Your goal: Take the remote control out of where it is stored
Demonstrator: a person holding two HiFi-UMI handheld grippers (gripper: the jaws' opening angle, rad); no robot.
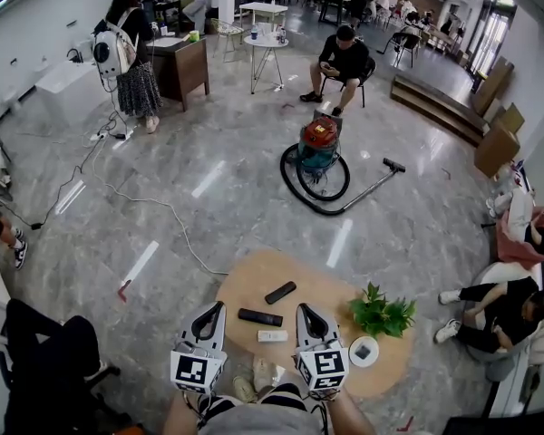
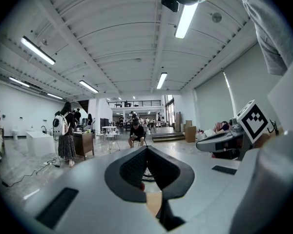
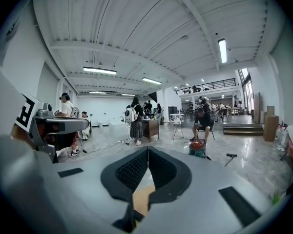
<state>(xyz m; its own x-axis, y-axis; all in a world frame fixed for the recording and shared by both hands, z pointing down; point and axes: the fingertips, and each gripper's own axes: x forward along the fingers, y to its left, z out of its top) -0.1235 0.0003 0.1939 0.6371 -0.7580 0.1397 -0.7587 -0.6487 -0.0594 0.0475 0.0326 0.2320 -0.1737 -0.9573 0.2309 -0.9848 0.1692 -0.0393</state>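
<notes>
L grpr [image 1: 219, 305] closed | R grpr [image 1: 301, 307] closed | table [image 1: 243, 284] near edge hidden

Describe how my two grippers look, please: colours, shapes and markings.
The left gripper and the right gripper are alike: light grey bodies, with black ribbed pads tapering to a point. Each bears a white cube with black square markers. No cable shows.

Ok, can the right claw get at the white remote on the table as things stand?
Probably yes: the white remote lies uncovered on the table close beside the right claw, with the nearer black remote apart beyond it. The claw is shut, so it must open first.
</notes>
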